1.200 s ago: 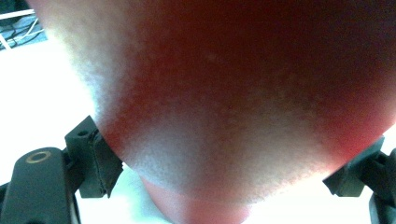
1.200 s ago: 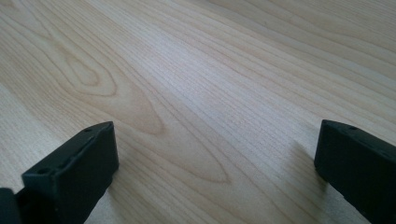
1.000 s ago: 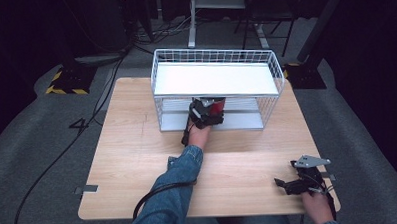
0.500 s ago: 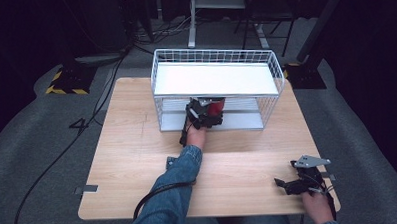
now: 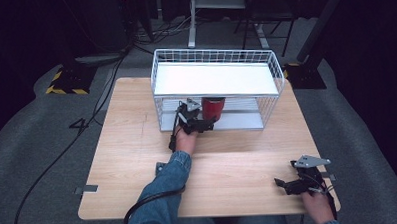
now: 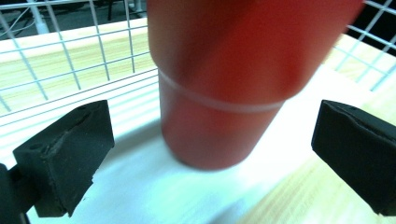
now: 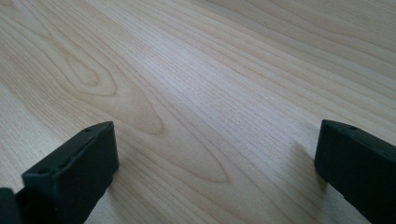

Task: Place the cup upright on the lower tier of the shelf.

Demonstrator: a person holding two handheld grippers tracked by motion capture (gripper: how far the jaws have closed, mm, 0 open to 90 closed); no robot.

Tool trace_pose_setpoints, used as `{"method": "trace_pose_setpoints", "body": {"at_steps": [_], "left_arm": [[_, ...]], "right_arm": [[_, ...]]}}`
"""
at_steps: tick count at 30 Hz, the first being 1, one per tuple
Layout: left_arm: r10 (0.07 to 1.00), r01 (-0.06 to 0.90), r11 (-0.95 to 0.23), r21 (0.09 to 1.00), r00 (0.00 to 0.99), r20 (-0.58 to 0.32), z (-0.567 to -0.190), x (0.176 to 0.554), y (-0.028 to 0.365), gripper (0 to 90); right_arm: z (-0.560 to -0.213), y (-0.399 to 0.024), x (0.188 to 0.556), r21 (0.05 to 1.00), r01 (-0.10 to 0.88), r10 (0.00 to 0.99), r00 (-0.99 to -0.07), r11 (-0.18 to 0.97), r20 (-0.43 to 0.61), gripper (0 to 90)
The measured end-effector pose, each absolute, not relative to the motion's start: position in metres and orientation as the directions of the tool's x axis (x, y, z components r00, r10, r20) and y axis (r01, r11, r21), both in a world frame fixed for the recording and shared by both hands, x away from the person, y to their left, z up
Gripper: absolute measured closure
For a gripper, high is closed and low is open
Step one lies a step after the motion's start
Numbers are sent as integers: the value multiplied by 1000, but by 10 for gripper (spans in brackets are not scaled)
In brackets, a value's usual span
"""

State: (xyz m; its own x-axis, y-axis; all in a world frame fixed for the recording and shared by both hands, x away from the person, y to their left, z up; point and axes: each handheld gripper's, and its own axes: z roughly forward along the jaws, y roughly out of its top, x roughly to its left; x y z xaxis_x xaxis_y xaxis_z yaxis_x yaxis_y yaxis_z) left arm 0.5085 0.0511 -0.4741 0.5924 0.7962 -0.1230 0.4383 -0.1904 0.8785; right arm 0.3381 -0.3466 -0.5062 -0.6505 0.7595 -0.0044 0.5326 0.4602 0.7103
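A red cup (image 5: 214,107) stands upright on the lower shelf (image 5: 242,120) of a white wire rack (image 5: 277,74), near the shelf's front edge. In the left gripper view the red cup (image 6: 219,93) rises close ahead between the wide-spread jaws without touching either one. My left gripper (image 5: 206,123) is open just in front of the cup, at the rack's open front. My right gripper (image 5: 285,184) rests low over the wooden table (image 5: 238,160) near its front right corner, open, with bare wood between its jaws (image 7: 210,163).
The rack's white upper shelf (image 5: 215,79) sits directly above the cup, leaving little headroom. Wire mesh walls (image 6: 70,51) close the rack's back and sides. Dark floor with cables surrounds the table.
The left gripper, earlier closed around the red cup at the rack's front, has opened and drawn back slightly; the cup now stands free on the lower shelf. The right gripper has not moved.
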Motion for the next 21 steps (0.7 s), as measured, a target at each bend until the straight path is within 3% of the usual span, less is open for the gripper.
{"method": "trace_pose_setpoints", "body": {"at_steps": [21], "left_arm": [[764,403,-193,894,634,-121,-438,430,108,0]], "right_arm": [[-506,-347,338,710,533,759,-651,460,-4,0]]}}
